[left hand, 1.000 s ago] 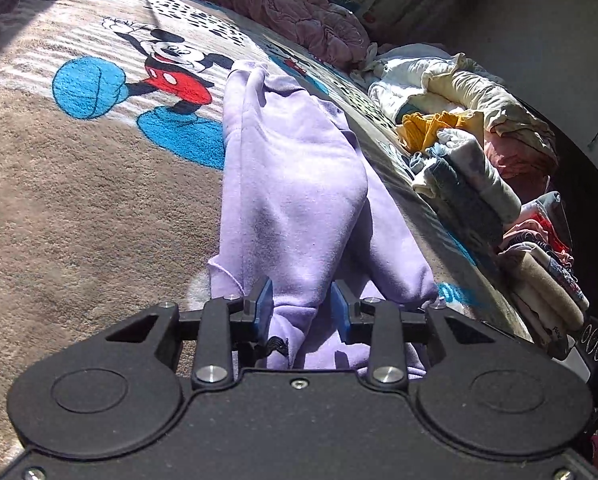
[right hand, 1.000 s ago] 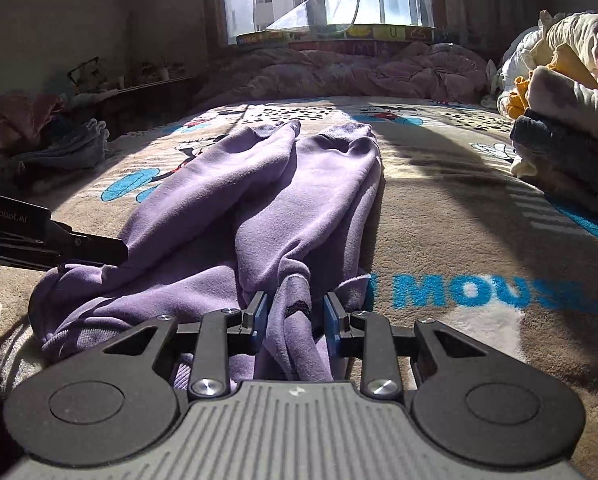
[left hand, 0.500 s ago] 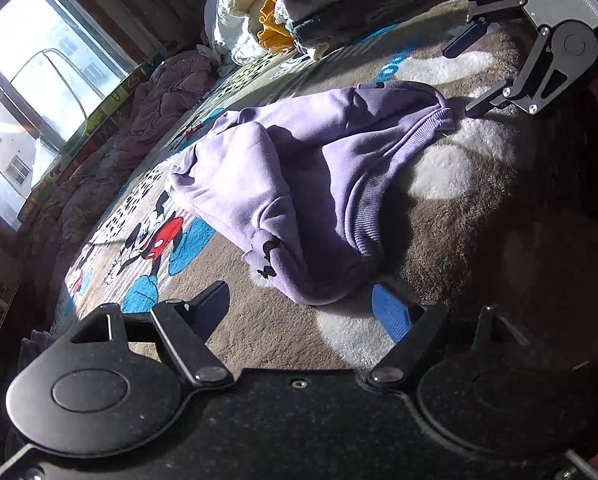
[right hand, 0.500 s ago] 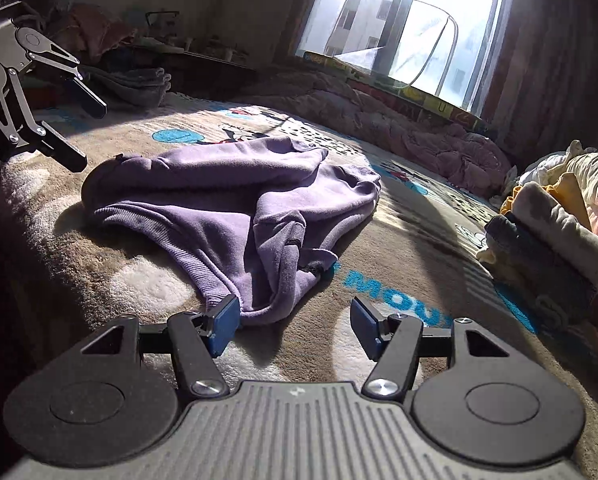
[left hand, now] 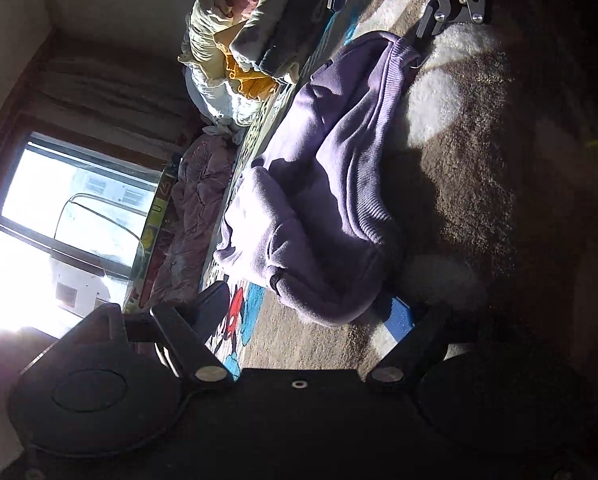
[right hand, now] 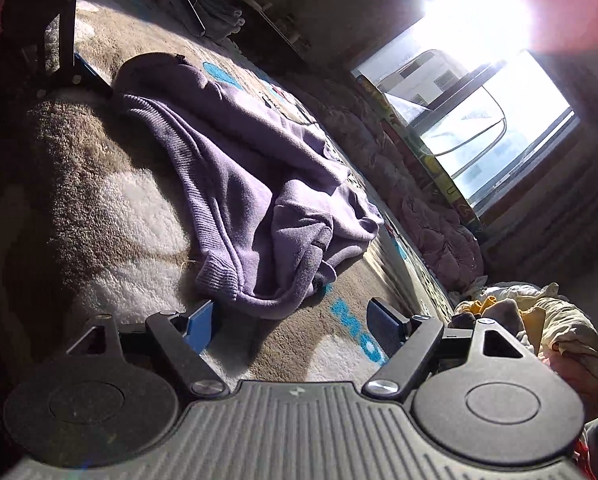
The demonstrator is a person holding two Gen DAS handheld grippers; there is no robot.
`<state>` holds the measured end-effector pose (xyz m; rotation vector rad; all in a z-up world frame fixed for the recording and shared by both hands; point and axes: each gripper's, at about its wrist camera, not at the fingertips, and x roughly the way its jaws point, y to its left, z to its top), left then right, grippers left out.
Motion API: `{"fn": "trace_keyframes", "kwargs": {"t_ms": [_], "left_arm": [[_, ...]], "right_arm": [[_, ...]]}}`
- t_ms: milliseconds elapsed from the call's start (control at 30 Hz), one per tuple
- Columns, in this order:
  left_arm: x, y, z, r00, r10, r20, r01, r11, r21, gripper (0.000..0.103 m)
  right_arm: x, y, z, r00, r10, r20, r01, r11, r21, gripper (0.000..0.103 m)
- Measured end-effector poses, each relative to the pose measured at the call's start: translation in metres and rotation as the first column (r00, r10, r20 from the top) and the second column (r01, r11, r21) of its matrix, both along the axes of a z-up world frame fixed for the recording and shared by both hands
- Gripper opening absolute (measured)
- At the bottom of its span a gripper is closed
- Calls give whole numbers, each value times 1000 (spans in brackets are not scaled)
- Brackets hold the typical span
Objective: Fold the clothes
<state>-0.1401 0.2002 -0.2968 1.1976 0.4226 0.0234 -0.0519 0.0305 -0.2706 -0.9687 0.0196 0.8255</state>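
Observation:
A purple sweatshirt [left hand: 331, 200] lies bunched on the brown plush blanket [left hand: 479, 168]. In the left wrist view my left gripper [left hand: 307, 314] stands open. The garment's near fold sits just ahead of its blue pads [left hand: 399, 318], untouched. My right gripper [left hand: 451, 4] shows at the far end of the garment, by the ribbed hem. In the right wrist view the sweatshirt [right hand: 251, 184] lies in front of my right gripper [right hand: 291, 324]. Its jaws are opening and nothing is pressed between them. The left gripper [right hand: 71, 64] shows at the upper left, beside the garment.
Stacked and loose clothes [left hand: 259, 40] are heaped at one side of the bed [right hand: 539, 320]. A pink quilt [right hand: 439, 220] lies along the bright window [right hand: 479, 100]. The blanket [right hand: 99, 200] carries cartoon prints and blue letters.
Both grippers let go of the purple sweatshirt, opened wide and drew back a little. Both views have rolled strongly. The garment now lies slumped on the blanket.

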Motion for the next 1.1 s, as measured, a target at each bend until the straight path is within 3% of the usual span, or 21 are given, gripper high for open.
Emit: {"fn": "trace_keyframes", "kwargs": {"t_ms": [400,467,567,633,700,900,1100], "left_arm": [[32,6,10,997,-69,-22,69,998,-4,82],[38,5,9,997,-70,-33,70,998,-4,79],[45,0,6,998,-41,-40,41,999,1,62],[47,-4,2,999,-18,-45,18,1000,7,48],[47,-8,0,999,-4,-42,5,1000,15,38],[33,-20,8,999,45,-27,-45,999,-4,31],[-17,-42,17,997,6,-80,-7,1000,-4,31]], "right_arm": [[14,16,8,991,102,88,-99,994,-34,80],[19,14,9,990,126,58,-124,991,-42,75],[22,20,8,990,140,14,-139,988,-61,62],[24,27,8,992,127,-23,-128,989,-73,41],[26,32,11,992,99,-76,-104,993,-59,32],[18,31,23,991,77,-113,-81,996,-33,26],[-12,11,40,989,68,-135,-72,997,-26,26]]}}
